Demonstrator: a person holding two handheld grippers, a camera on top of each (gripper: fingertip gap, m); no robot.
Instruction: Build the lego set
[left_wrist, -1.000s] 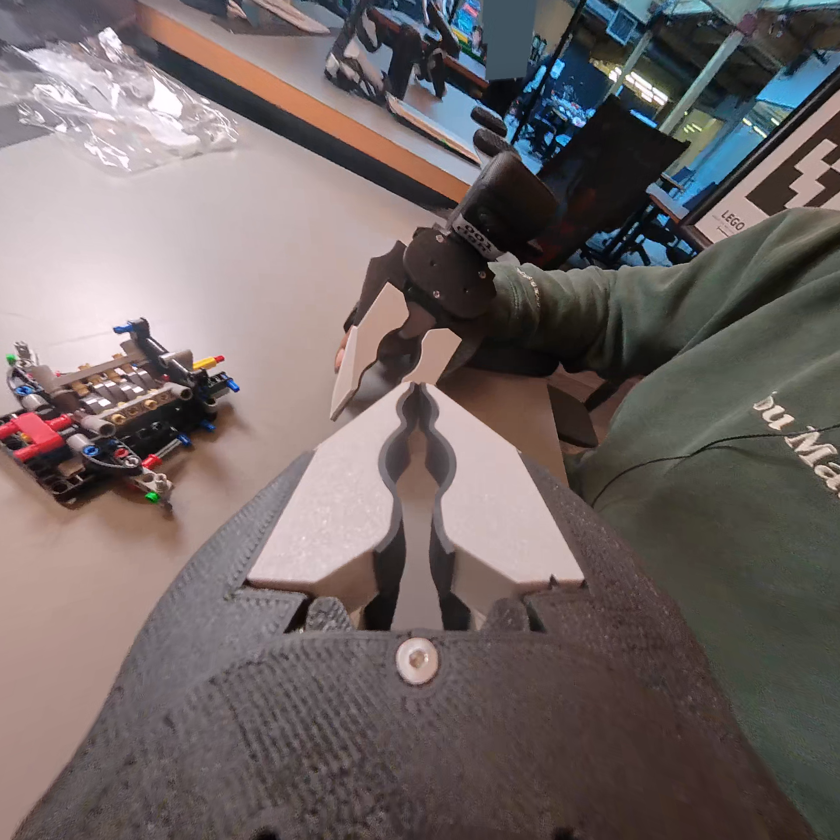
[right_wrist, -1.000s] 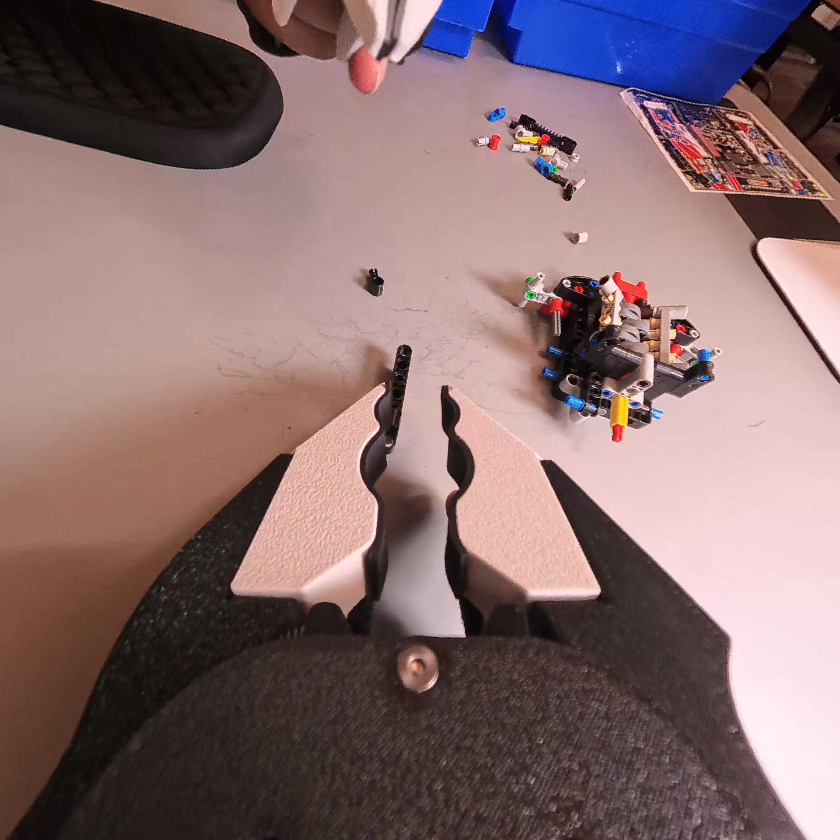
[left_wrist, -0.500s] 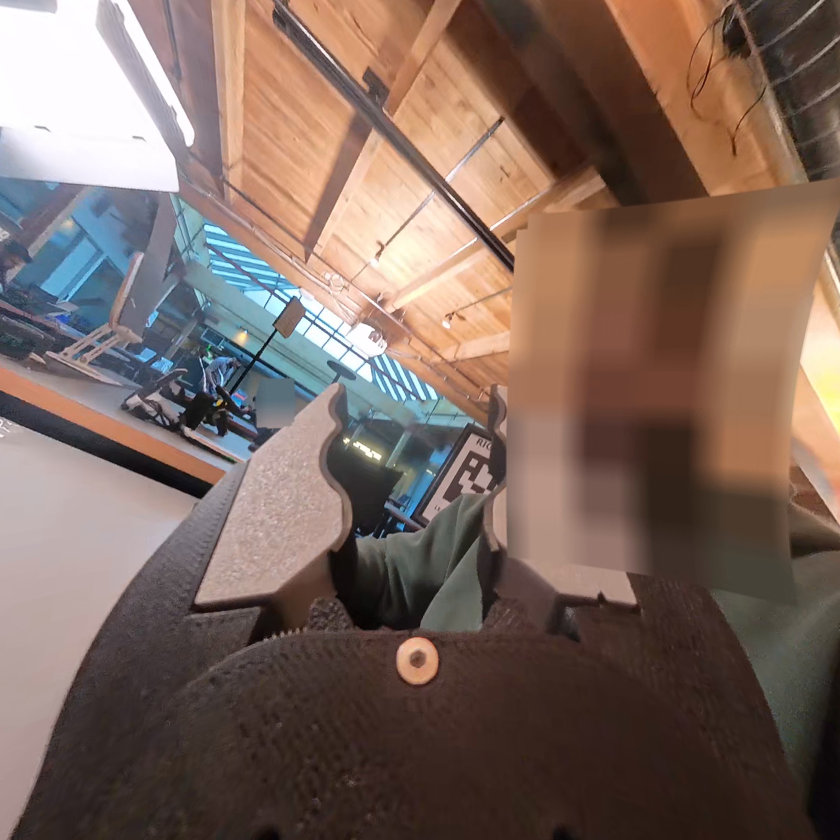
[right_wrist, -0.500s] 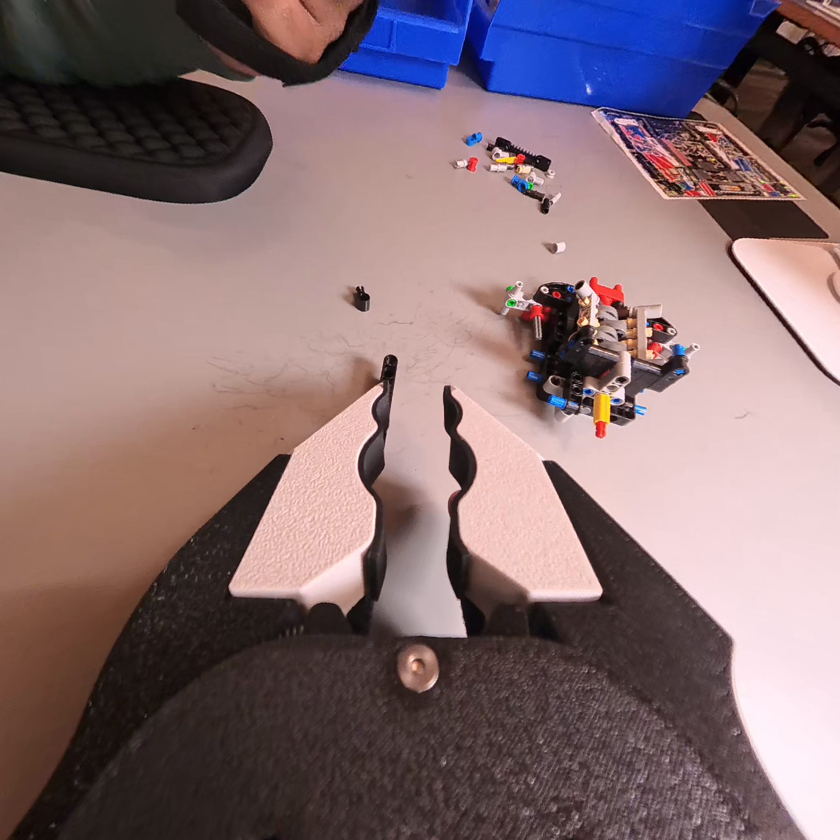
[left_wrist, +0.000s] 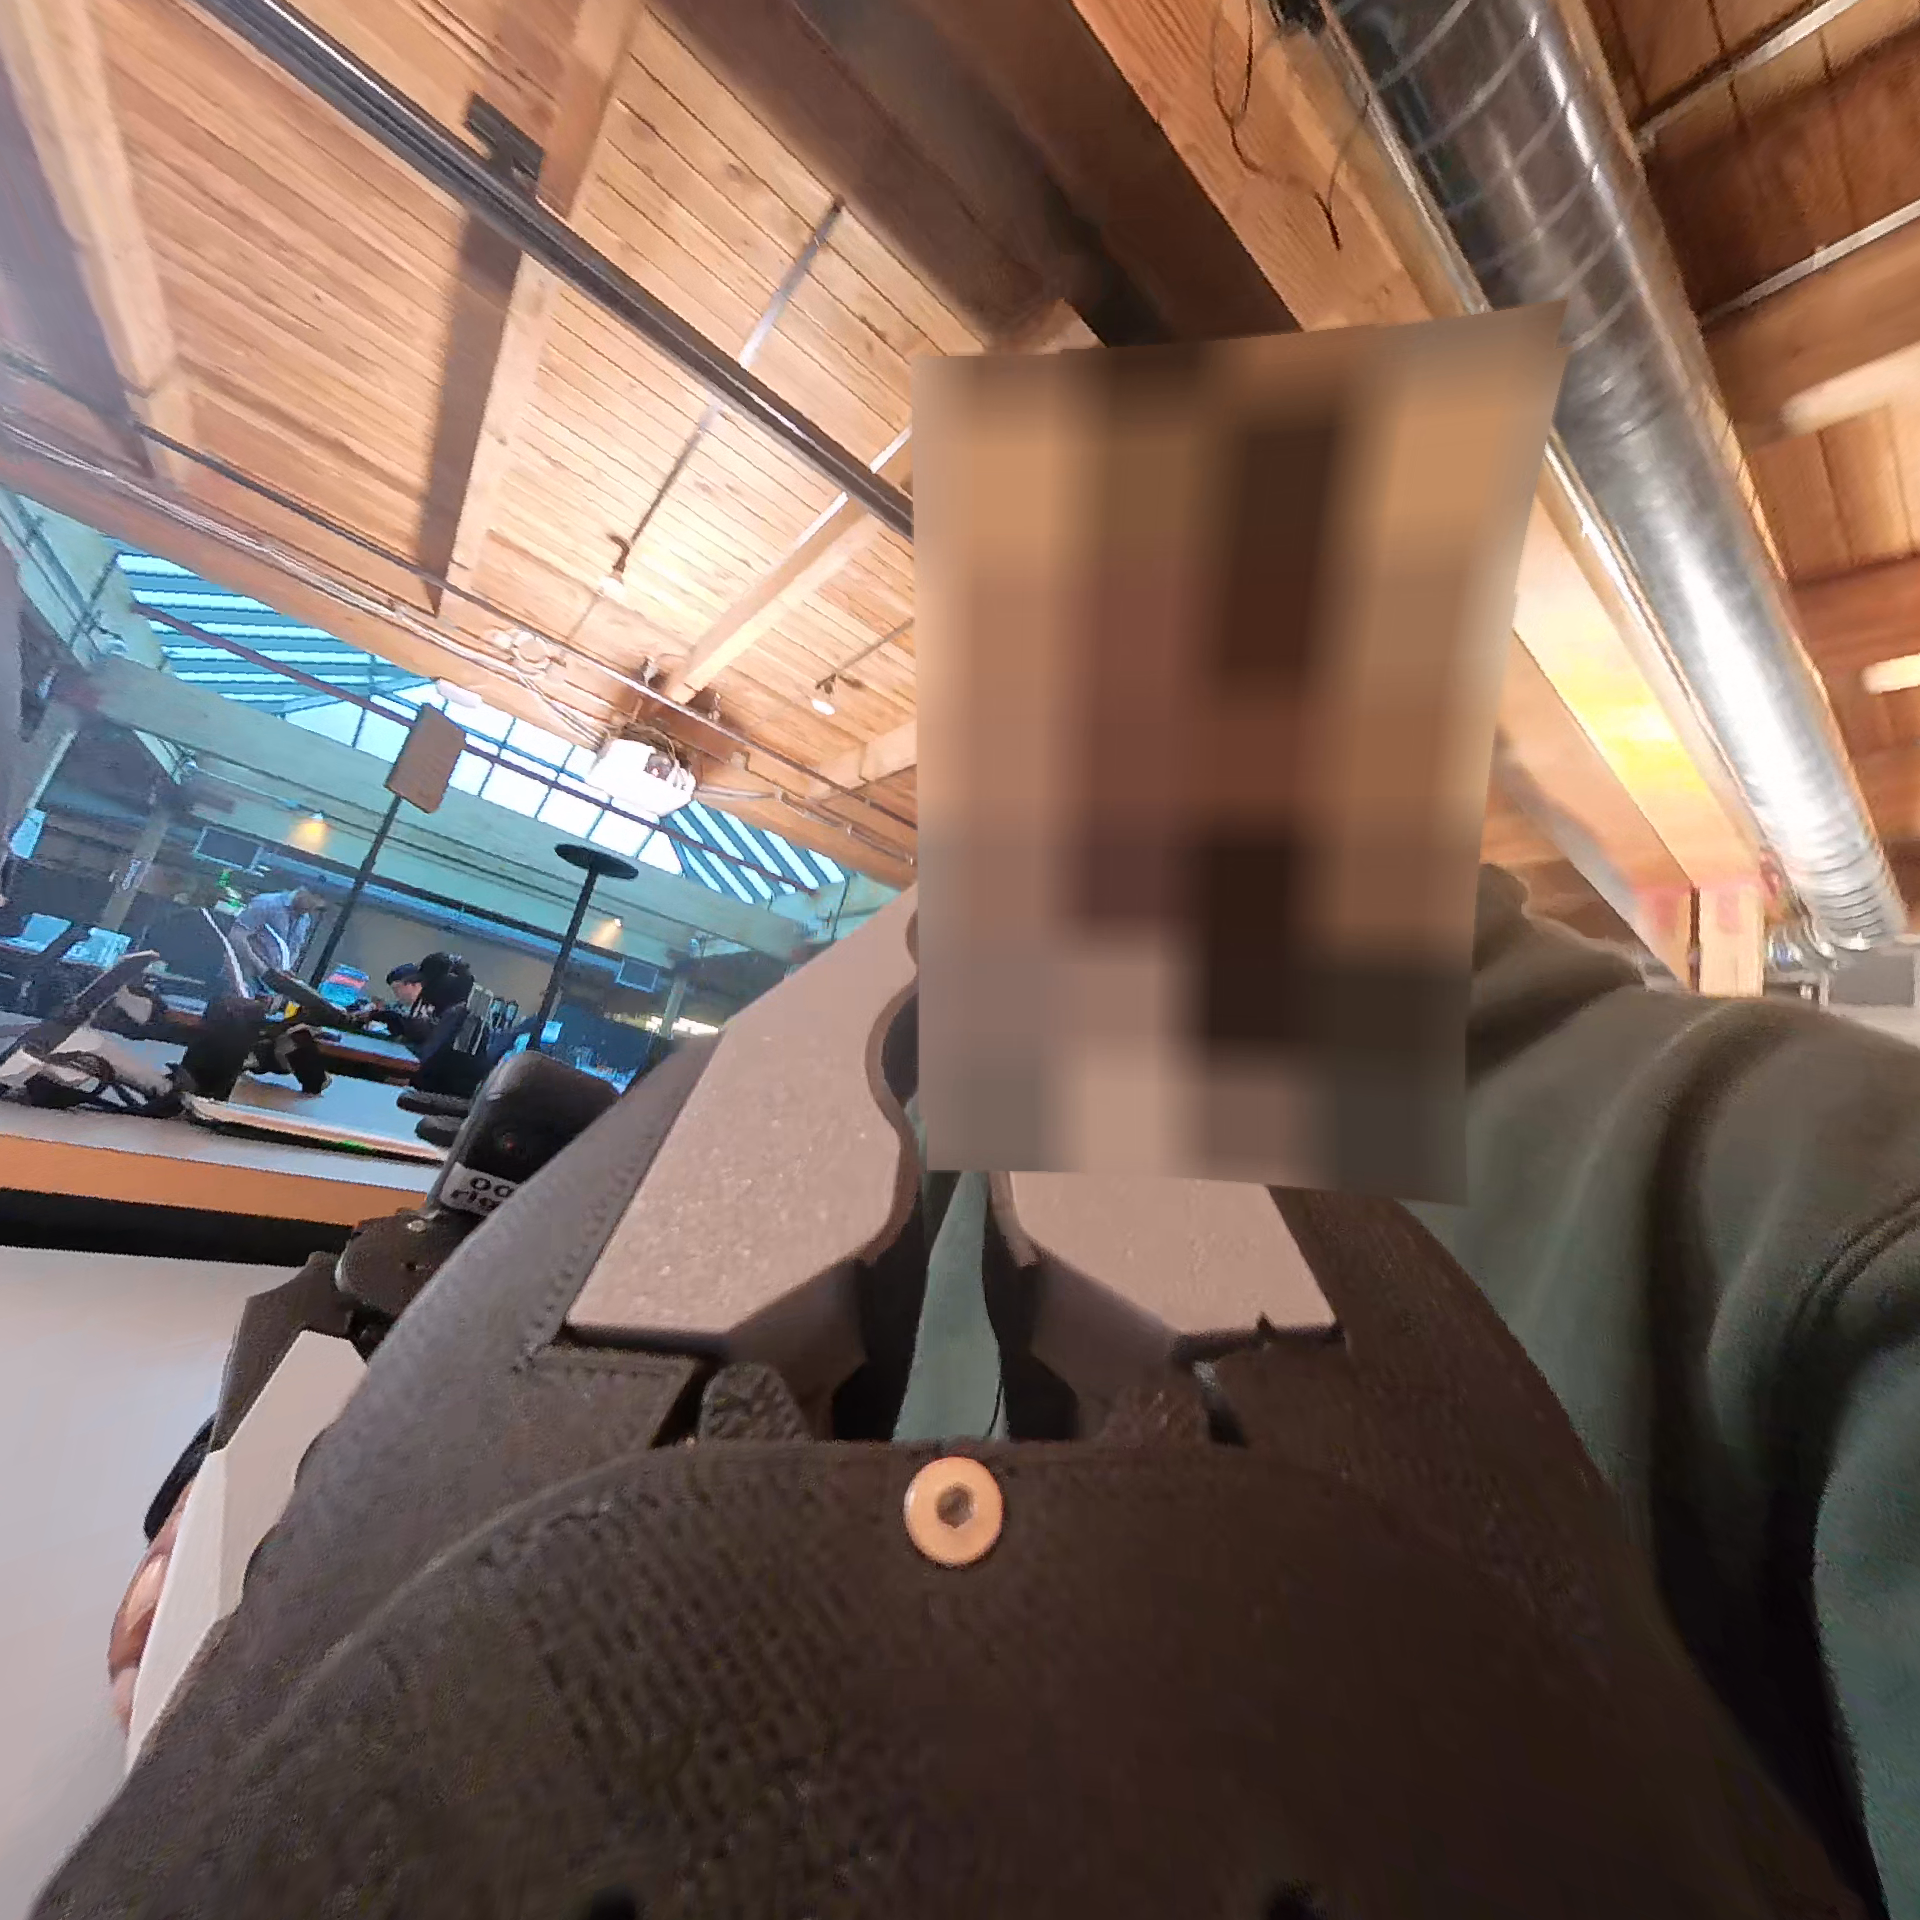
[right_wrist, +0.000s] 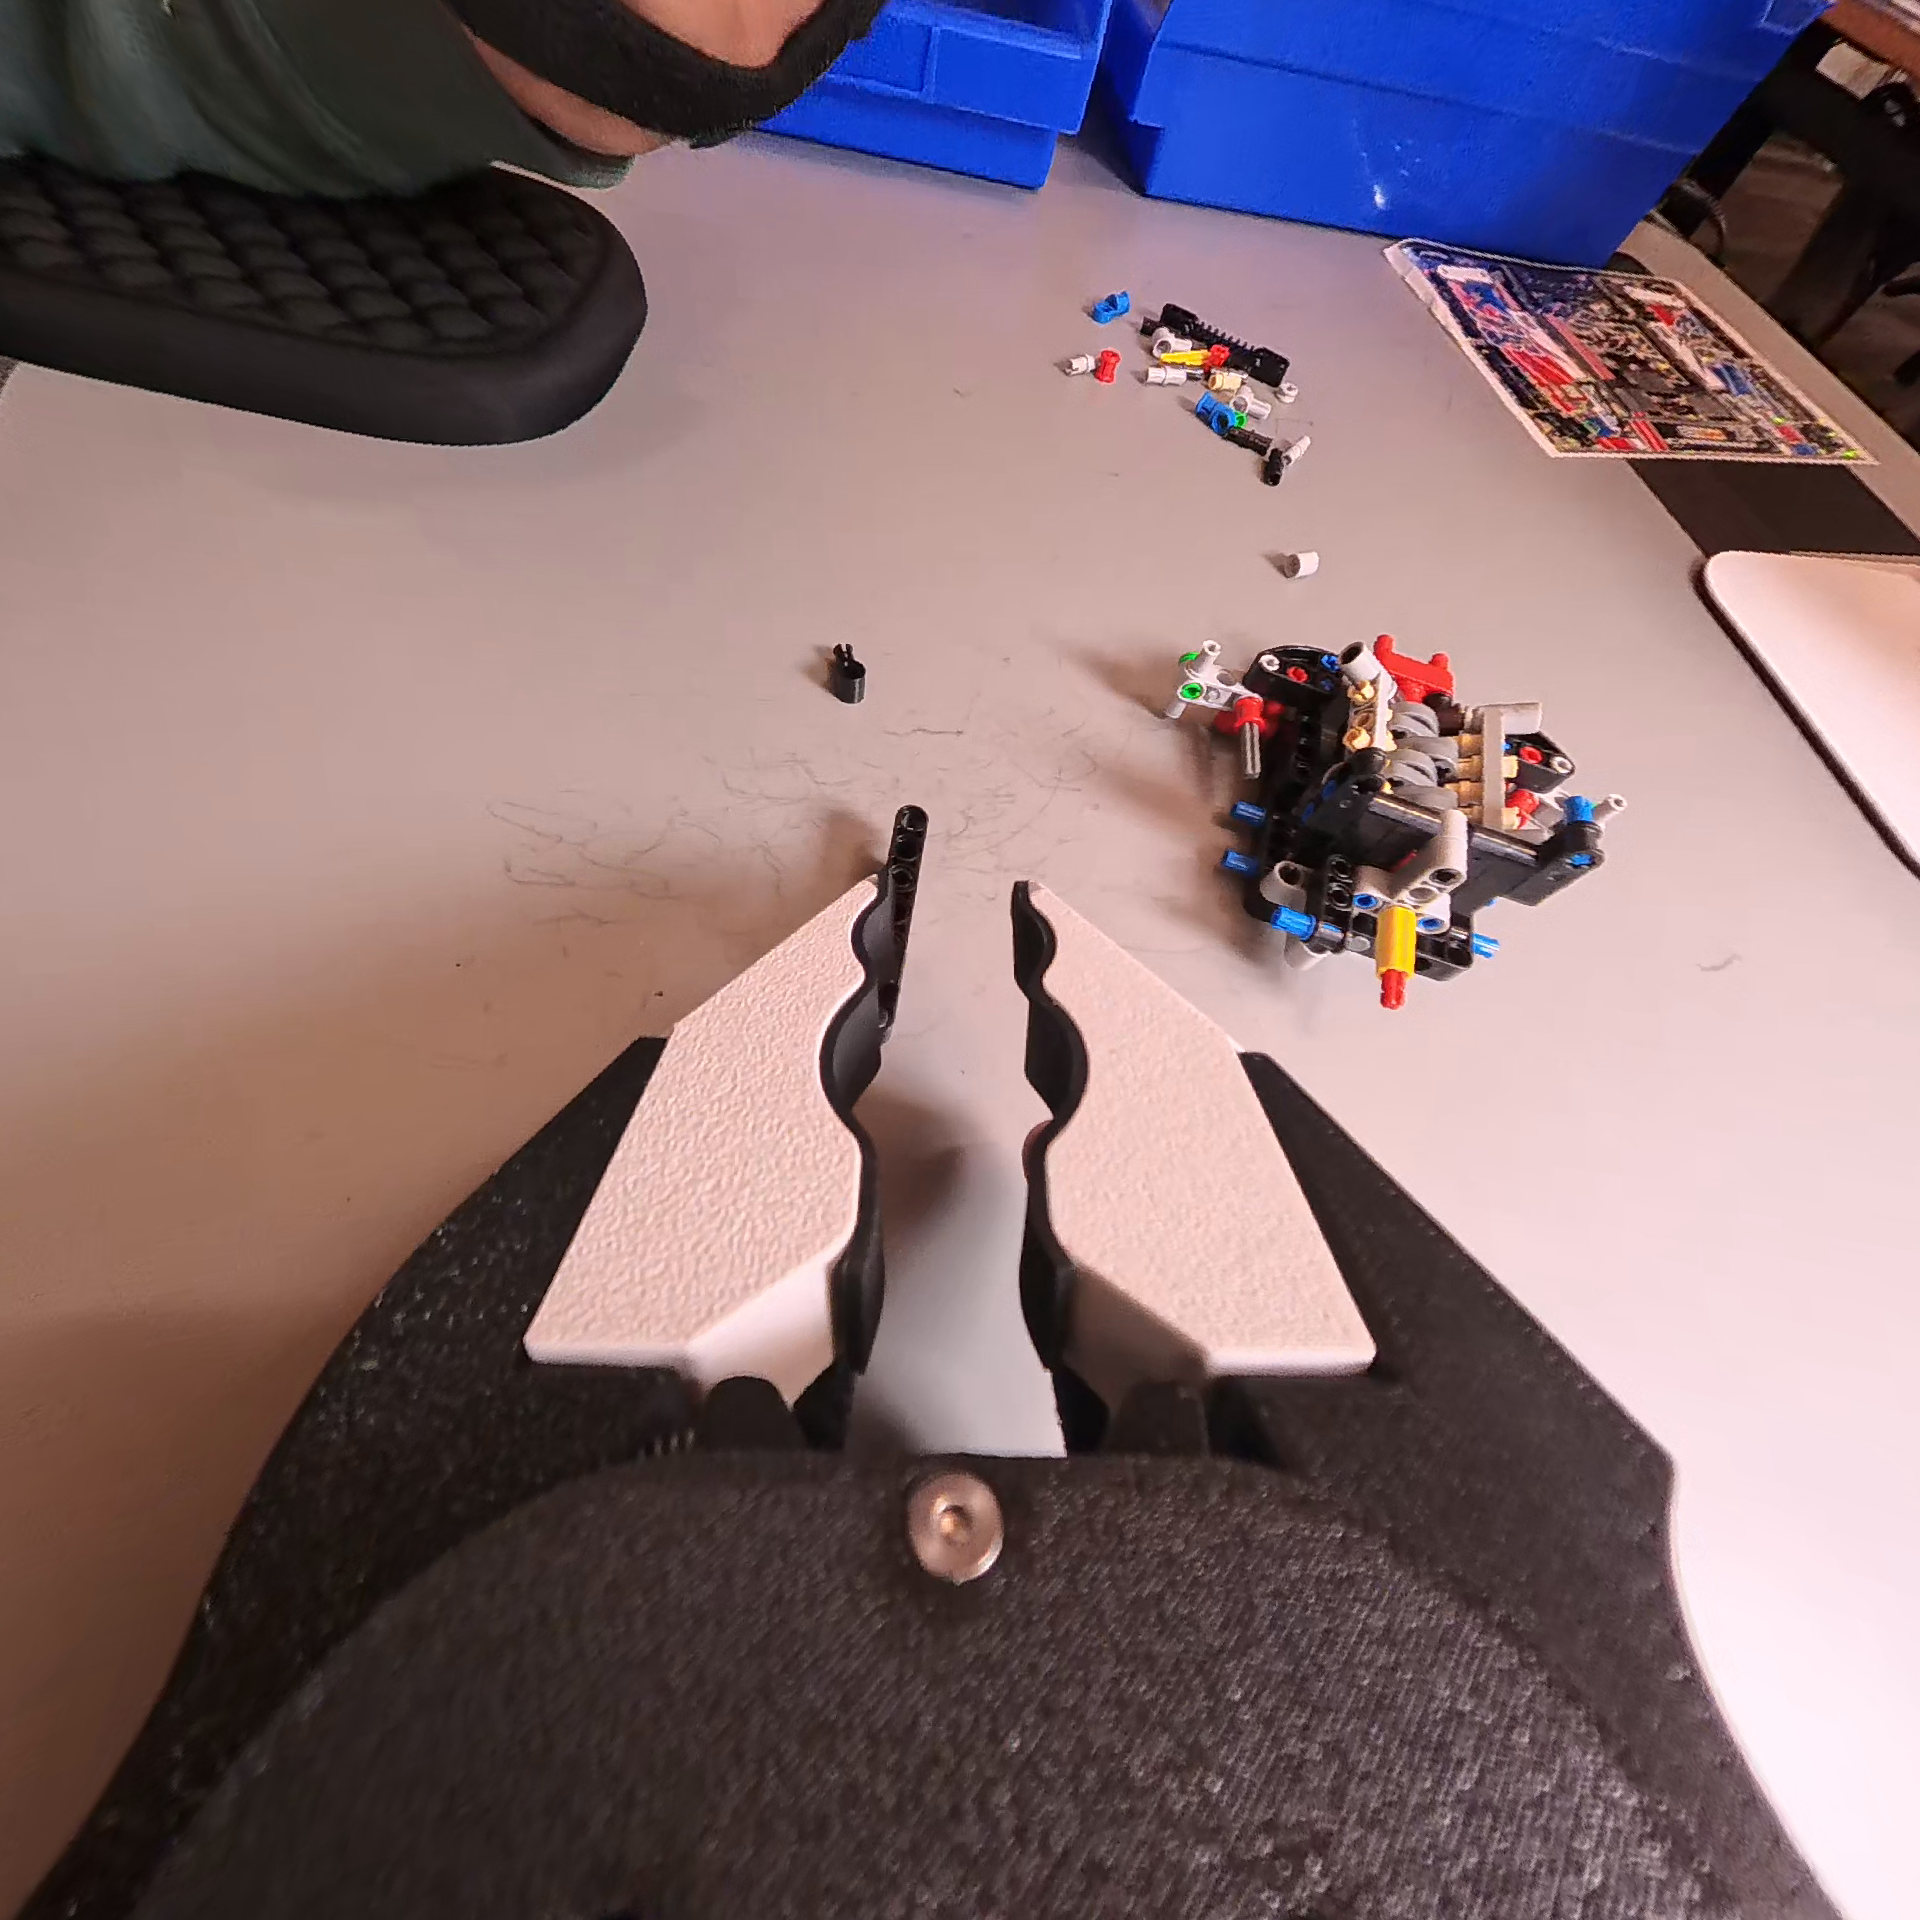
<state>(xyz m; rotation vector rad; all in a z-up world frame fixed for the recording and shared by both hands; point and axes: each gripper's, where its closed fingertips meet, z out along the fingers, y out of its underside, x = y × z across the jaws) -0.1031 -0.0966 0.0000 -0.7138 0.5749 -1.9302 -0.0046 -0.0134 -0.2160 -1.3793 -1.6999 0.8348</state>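
Note:
My right gripper (right_wrist: 945, 888) is open just above the grey table (right_wrist: 416, 644). A thin black lego beam (right_wrist: 906, 862) lies against the inner pad of its left finger and sticks out past the tip. The part-built lego model (right_wrist: 1392, 821) sits to the right of the fingers. A small black connector (right_wrist: 847, 675) lies ahead of them. My left gripper (left_wrist: 951, 1195) points up at the ceiling and the person's green sleeve (left_wrist: 1662, 1247). Its fingers stand close together with nothing seen between them, and a blur patch hides the tips. The right gripper's body (left_wrist: 312, 1309) shows at that view's lower left.
Several loose lego pieces (right_wrist: 1205, 374) and a grey bush (right_wrist: 1297, 563) lie farther back. An instruction sheet (right_wrist: 1621, 364) and blue bins (right_wrist: 1403, 104) are at the back right. A black padded rest (right_wrist: 312, 301) is at the back left, a white board (right_wrist: 1839, 675) at the right edge.
The left gripper swung up from the table toward the ceiling; its fingers opened wide, then came close together. The right gripper stayed nearly in place with the black beam at its left finger.

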